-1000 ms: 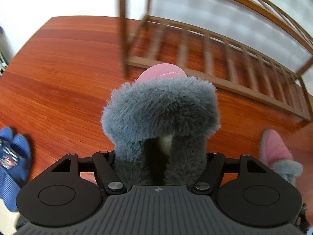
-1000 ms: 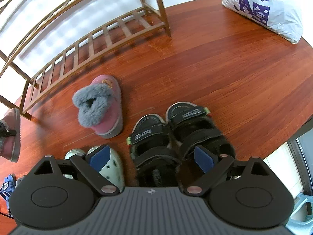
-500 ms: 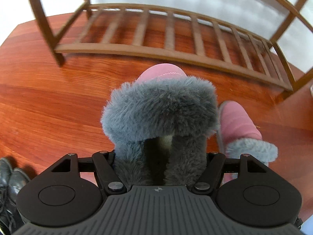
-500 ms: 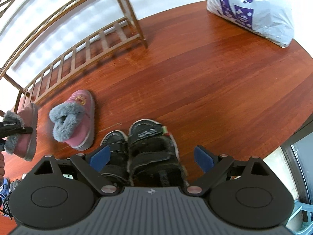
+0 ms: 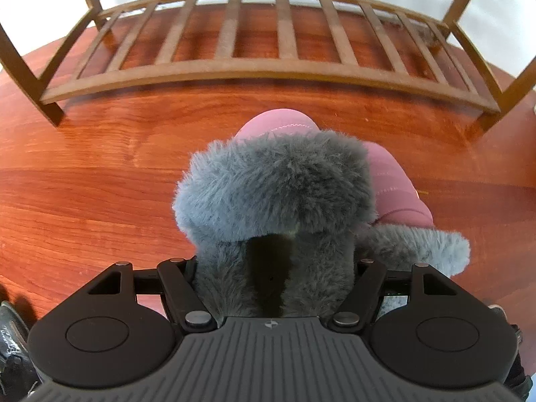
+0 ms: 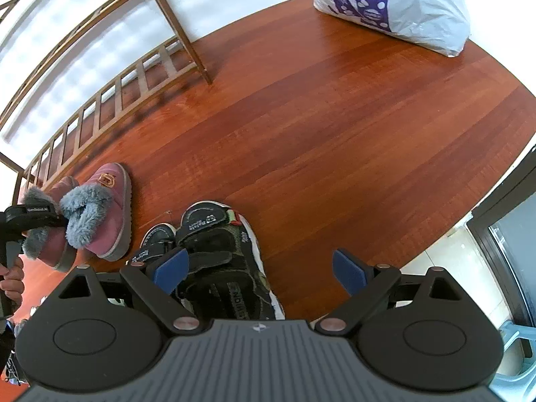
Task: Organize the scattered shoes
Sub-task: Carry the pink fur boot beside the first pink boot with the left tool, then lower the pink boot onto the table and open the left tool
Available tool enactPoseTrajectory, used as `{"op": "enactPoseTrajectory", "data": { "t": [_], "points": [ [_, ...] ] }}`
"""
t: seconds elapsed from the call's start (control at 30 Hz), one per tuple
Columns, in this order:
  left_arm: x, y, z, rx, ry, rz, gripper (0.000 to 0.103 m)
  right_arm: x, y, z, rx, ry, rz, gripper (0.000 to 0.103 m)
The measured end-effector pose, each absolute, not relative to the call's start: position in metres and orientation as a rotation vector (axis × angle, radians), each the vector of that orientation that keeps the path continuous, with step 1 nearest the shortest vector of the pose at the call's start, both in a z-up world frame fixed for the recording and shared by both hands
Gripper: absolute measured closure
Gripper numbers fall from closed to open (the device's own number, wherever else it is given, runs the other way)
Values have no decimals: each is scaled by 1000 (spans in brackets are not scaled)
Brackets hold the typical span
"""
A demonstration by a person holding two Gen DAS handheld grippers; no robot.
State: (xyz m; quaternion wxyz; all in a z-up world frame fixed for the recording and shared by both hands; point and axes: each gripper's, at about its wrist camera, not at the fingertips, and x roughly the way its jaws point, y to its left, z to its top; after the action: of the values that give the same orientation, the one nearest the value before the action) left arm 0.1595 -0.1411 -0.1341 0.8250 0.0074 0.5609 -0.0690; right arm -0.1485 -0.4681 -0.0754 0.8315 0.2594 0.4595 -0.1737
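Held slipper (image 5: 274, 184): pinched at its fur cuff by left tool (image 5: 274, 268), toe pointing far.
Mate slipper (image 5: 395, 184): on floor, touching at right.
Right tool (image 6: 259, 269): spread, empty.

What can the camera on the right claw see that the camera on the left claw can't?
Only the right view shows the white plastic bag with purple print, the black strappy sandals, and the open right claw with blue pads holding nothing. Only the left view shows the whole bottom shelf of slats, seen head-on. Both show the brown wooden shoe rack, the red-brown wooden floor, and both pink slippers with grey fur cuffs: one gripped in the left claw, one lying beside it.
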Motion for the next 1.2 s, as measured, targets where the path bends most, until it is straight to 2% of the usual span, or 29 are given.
{"op": "enactPoseTrajectory", "data": {
  "t": [0.53,0.67,1.0,1.03,1.13,1.2],
  "points": [
    [158,-142,-150,69,1216,-169,28,-153,-471,-76,546,985,-371,7],
    [151,-146,-139,108,1182,-182,20,-150,-468,-74,536,983,-355,7],
    [129,-128,-107,50,1159,-230,19,-142,-458,-68,504,976,-306,7],
    [128,-127,-107,46,1159,-241,22,-141,-457,-68,503,978,-301,7],
    [126,-127,-108,27,1165,-270,44,-140,-457,-71,506,985,-294,7],
    [128,-129,-112,39,1178,-253,47,-139,-456,-72,505,988,-289,7]
  ]
}}
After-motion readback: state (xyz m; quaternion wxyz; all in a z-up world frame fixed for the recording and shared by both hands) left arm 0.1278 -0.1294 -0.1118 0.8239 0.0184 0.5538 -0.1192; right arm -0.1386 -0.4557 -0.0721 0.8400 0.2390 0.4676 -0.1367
